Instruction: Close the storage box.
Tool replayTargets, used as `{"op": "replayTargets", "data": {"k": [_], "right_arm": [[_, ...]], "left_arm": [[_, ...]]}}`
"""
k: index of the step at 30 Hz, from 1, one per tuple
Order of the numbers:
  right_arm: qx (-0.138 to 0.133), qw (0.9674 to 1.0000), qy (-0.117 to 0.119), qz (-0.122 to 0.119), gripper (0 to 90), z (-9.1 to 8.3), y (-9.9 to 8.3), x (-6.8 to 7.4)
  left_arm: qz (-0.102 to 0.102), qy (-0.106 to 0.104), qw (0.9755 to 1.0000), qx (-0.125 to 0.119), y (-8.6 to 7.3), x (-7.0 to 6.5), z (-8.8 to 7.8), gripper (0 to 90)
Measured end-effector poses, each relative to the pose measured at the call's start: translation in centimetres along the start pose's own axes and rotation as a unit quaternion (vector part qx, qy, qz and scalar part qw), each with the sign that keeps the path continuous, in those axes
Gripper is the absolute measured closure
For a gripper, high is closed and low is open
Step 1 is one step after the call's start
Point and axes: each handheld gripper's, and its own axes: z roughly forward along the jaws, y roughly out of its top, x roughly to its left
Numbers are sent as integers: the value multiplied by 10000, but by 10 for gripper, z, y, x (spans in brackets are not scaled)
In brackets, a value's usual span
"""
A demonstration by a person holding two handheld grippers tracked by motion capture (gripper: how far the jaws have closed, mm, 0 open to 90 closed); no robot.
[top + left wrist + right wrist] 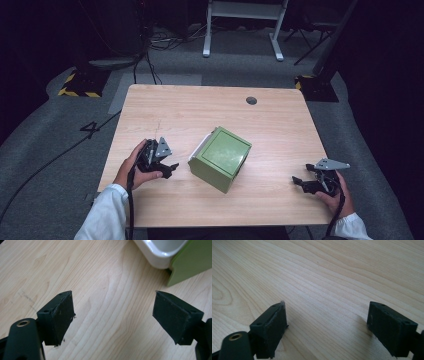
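A green box (221, 157) with a white inner part at its left side stands tilted in the middle of the wooden table (200, 110). My left gripper (170, 169) is just left of it, held low over the table, jaws open and empty. In the left gripper view the jaws (113, 317) stand wide apart over bare wood, with the box's green corner (192, 262) and white rim (160, 252) ahead at the upper right. My right gripper (300, 183) rests near the table's right front edge, open, nothing between its fingers (327, 327).
A round grommet hole (251, 100) sits near the table's far edge. Beyond the table are a white desk frame (245, 20), floor cables and a yellow-black striped base (80, 87). Bare wood lies between the box and the right gripper.
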Motion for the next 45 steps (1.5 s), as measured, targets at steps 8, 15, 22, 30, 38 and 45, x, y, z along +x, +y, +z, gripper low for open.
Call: {"op": "replayTargets", "data": {"k": [8, 15, 22, 30, 38, 45], "right_arm": [[6, 10000, 13, 11, 162, 0, 0, 0], [12, 10000, 52, 26, 162, 1, 0, -1], [11, 10000, 52, 25, 162, 1, 0, -1], [11, 10000, 49, 18, 163, 0, 0, -1], [4, 10000, 27, 2, 164, 0, 0, -1], [-1, 10000, 45, 3, 166, 0, 0, -1]], "left_arm": [[-49, 249, 9996, 112, -22, 1, -11, 182], [-255, 201, 9993, 187, -44, -1, -14, 189], [-608, 81, 9981, 115, -65, 0, -12, 190], [-1104, -149, 9938, -47, -88, 3, -8, 221], [-1453, -240, 9888, -243, -101, 8, -9, 198], [-1565, -146, 9873, -214, -100, 7, -9, 179]]}}
